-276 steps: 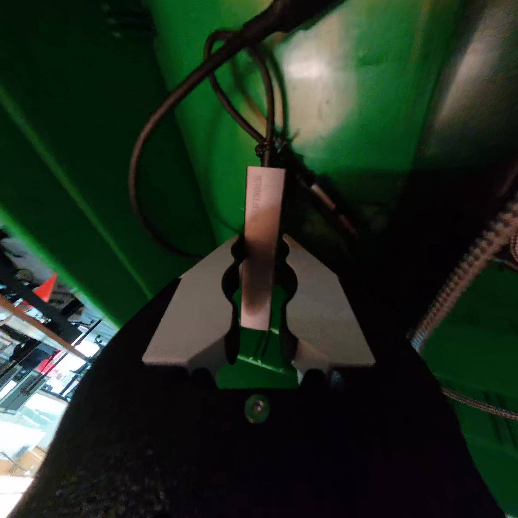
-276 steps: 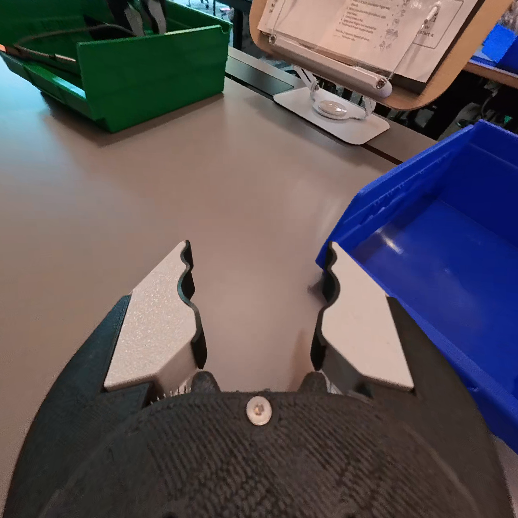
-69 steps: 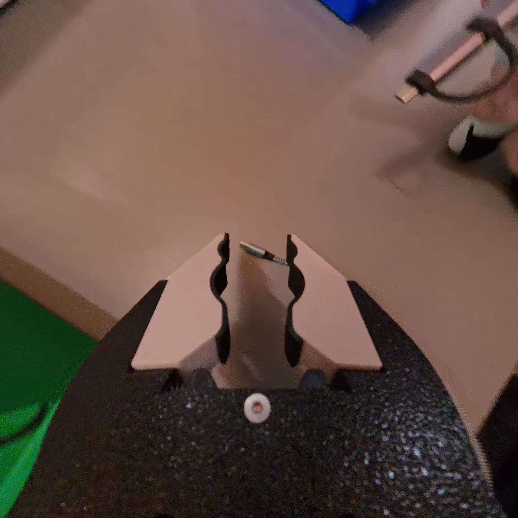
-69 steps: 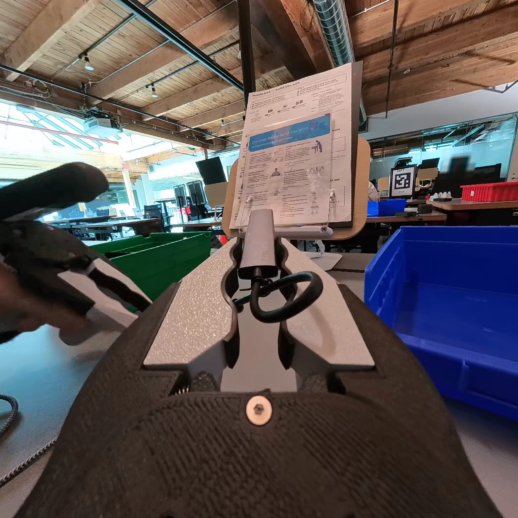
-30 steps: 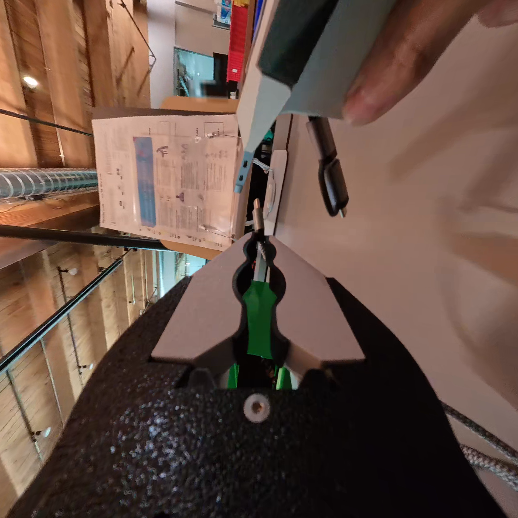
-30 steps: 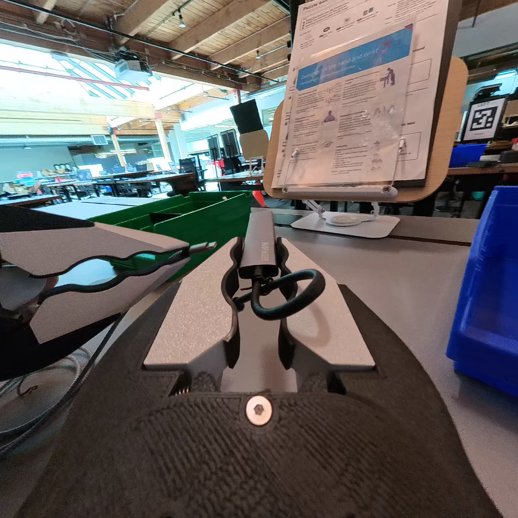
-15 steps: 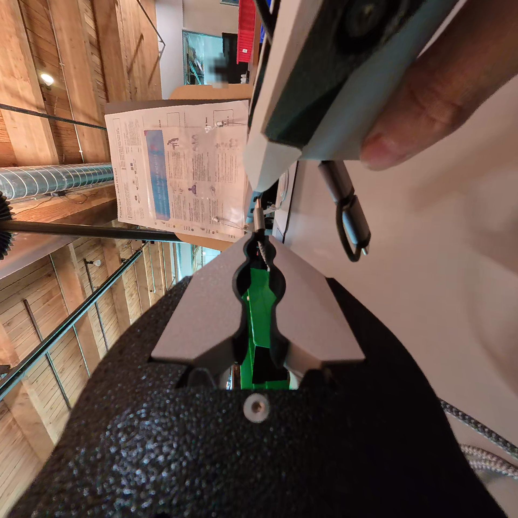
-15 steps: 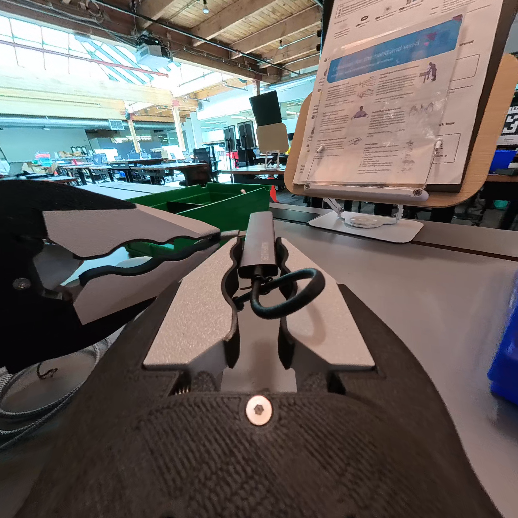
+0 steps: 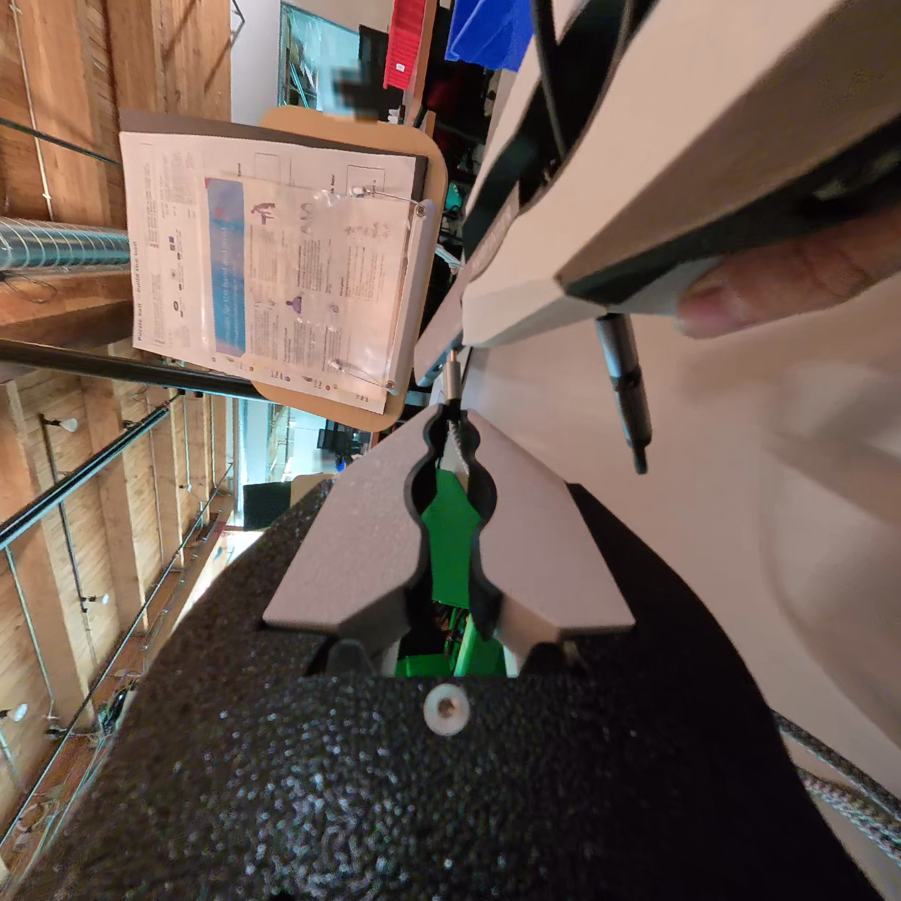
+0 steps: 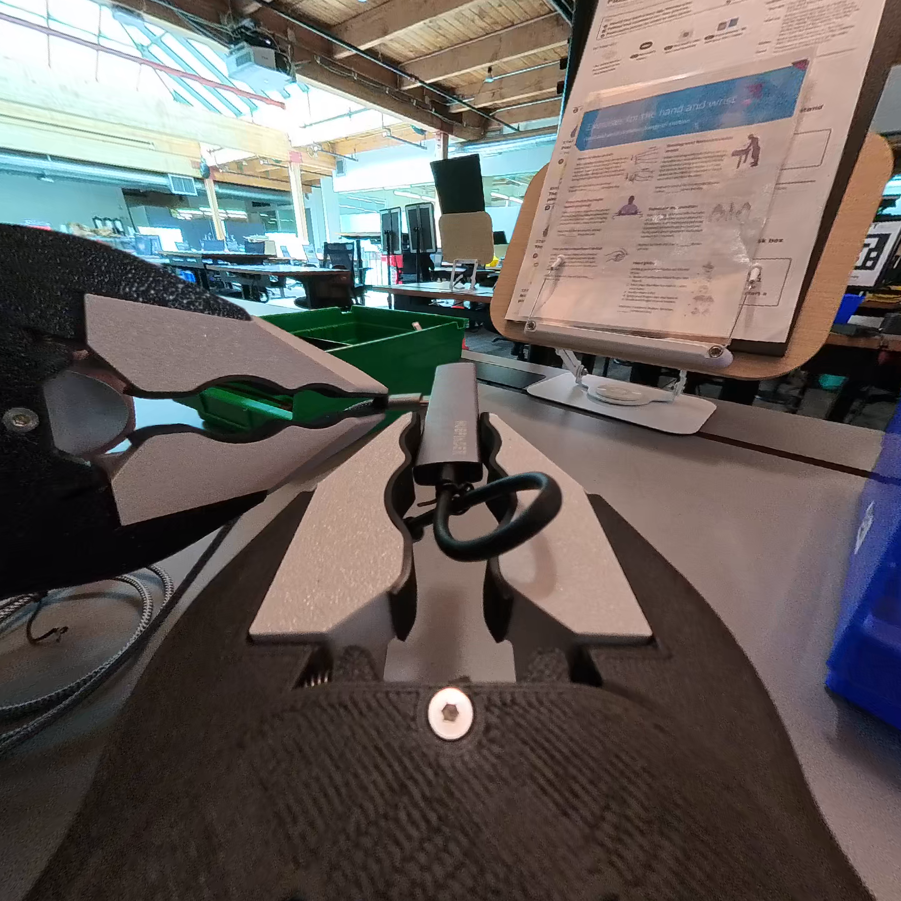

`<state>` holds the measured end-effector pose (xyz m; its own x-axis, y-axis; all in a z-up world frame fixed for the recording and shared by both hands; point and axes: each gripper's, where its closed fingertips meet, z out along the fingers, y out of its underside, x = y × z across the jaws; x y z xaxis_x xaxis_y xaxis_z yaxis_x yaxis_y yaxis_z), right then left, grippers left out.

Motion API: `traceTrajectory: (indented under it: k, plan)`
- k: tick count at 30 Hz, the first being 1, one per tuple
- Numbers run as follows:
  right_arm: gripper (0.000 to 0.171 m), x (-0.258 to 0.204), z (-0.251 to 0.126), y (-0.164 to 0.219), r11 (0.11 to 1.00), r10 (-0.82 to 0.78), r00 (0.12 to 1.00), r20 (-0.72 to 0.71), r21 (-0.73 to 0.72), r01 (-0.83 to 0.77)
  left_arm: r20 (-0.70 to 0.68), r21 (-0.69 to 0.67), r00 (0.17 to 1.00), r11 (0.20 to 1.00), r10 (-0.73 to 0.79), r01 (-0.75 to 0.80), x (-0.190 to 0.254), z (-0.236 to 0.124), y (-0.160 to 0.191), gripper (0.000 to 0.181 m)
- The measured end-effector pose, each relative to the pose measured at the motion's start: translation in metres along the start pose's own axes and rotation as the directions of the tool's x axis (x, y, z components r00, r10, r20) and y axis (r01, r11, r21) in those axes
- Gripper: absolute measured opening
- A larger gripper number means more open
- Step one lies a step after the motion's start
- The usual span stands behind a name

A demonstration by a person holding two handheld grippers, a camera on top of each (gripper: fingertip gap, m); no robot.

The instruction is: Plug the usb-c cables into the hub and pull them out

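My right gripper (image 10: 448, 424) is shut on a slim dark grey hub (image 10: 453, 404), held lengthwise above the table. The hub's own short black cable (image 10: 497, 517) loops over my right finger, and its plug (image 9: 624, 390) hangs down in the left wrist view. My left gripper (image 9: 451, 414) is shut on a silver usb-c plug (image 9: 451, 380) with a braided cable. It also shows in the right wrist view (image 10: 380, 402), coming in from the left. The plug tip (image 10: 409, 400) meets the hub's left side. I cannot tell whether it is in a port.
A grey table (image 10: 682, 512) lies below. A green bin (image 10: 380, 341) stands at the back left and a blue bin (image 10: 872, 609) at the right. A document stand (image 10: 682, 195) stands behind. A coiled braided cable (image 10: 122, 624) lies at the left. A finger (image 9: 780, 287) shows on the right gripper. Across from one pair of fingers to the other is roughly 4 cm.
My left gripper has moved toward the hub with the plug. The plug tip, apart from the hub one second ago, now reaches its side. The right gripper still holds the hub.
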<state>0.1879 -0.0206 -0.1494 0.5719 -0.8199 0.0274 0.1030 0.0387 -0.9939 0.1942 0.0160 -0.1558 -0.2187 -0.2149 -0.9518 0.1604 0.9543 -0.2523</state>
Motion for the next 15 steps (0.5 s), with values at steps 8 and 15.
traceTrajectory:
  k: [8, 15]
  plan:
    - [0.023, 0.000, 0.000, 0.000, 1.000, 0.009, 1.000, 0.009, -0.004, -0.009, -0.006, 0.004, 1.000, 1.000, -0.008, 0.008, 0.001, 0.000, -0.004, 0.002]
    - [0.023, 0.005, -0.004, -0.007, 0.998, 0.030, 1.000, -0.008, 0.059, -0.030, -0.189, 0.159, 0.913, 0.906, -0.362, 0.393, 0.005, -0.004, -0.015, 0.015]
